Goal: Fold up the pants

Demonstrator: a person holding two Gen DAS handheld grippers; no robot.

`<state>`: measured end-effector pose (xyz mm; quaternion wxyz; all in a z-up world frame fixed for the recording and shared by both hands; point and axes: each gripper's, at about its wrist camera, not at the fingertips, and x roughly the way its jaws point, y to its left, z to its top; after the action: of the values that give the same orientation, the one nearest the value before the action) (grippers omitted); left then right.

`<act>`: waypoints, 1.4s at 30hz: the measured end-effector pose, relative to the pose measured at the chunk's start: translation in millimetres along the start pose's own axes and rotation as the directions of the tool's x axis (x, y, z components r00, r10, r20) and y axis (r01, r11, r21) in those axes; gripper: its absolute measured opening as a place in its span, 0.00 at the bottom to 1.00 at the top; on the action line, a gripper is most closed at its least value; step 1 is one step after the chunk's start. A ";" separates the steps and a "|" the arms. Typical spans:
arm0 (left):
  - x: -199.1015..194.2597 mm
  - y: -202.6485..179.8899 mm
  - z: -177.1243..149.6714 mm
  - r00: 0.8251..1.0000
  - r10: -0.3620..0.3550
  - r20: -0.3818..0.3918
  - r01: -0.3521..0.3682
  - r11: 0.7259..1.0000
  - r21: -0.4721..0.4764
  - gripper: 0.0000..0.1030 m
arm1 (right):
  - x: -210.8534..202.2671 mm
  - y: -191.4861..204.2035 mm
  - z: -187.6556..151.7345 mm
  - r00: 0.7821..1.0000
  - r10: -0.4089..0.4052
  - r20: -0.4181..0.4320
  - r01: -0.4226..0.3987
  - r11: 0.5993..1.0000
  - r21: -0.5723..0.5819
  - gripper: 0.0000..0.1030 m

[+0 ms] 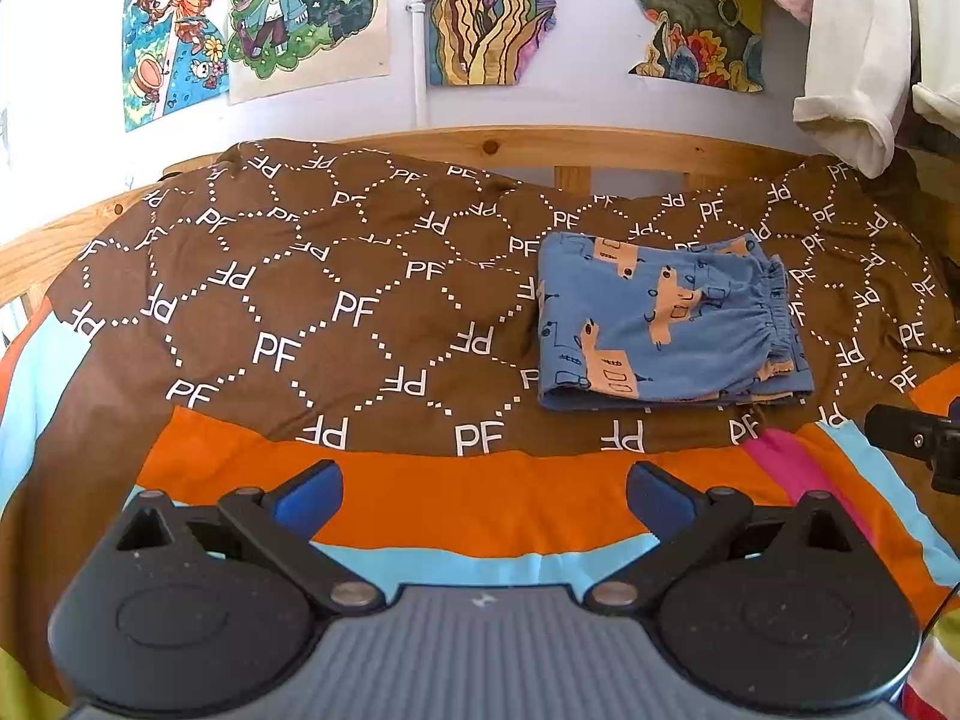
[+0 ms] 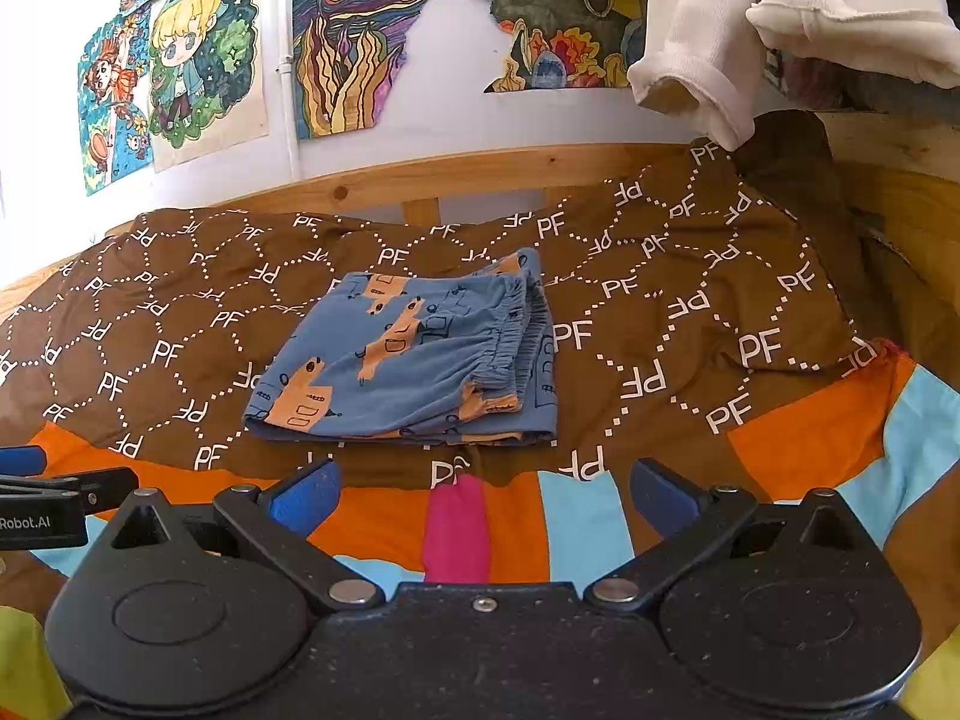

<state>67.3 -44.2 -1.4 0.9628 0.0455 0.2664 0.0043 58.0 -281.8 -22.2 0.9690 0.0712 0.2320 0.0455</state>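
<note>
Presently, the left gripper [image 1: 483,495] sits at lower centre of its view, jaws wide apart and empty, above the striped bedding [image 1: 456,504]. Right of centre, the folded blue pants [image 1: 666,324] lie flat on the brown blanket [image 1: 300,300]. The right gripper [image 2: 483,495] likewise stands apart, holding nothing, near the pants [image 2: 414,360].

Both wrist views look forward over the bed toward the postered wall. Shared: folded pants [image 1: 666,324] [image 2: 414,354], nearer in right view.
</note>
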 end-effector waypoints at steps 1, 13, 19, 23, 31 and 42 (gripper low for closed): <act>0.1 -0.1 0.1 1.000 0.000 -0.001 0.000 1.000 0.000 1.00 | 0.1 -0.2 0.0 1.000 0.000 0.000 0.000 1.000 0.000 0.99; 0.2 0.0 0.8 1.000 0.000 -0.004 0.000 1.000 -0.001 1.00 | 1.2 -0.2 -0.3 1.000 0.002 -0.007 -0.002 1.000 -0.001 0.99; 0.7 1.0 0.4 1.000 -0.002 -0.009 0.002 1.000 -0.012 1.00 | 1.6 1.0 -1.6 1.000 0.002 -0.013 -0.002 1.000 -0.003 0.99; -0.7 1.5 0.3 1.000 -0.008 -0.005 0.008 1.000 -0.018 1.00 | 1.8 1.8 -2.0 1.000 0.004 -0.015 -0.004 1.000 -0.006 0.99; -1.4 -0.7 1.1 1.000 0.016 -0.027 -0.017 1.000 -0.014 1.00 | 2.5 0.7 -1.0 1.000 0.007 -0.019 -0.007 1.000 -0.007 0.99; -1.5 -3.3 1.0 0.999 0.001 -0.032 -0.001 1.000 0.004 1.00 | 3.1 1.1 -1.9 1.000 0.008 -0.025 -0.008 1.000 -0.010 0.99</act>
<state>66.5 -47.7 0.0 0.9583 0.0473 0.2817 0.0052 59.8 -280.1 -25.1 0.9663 0.0668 0.2433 0.0513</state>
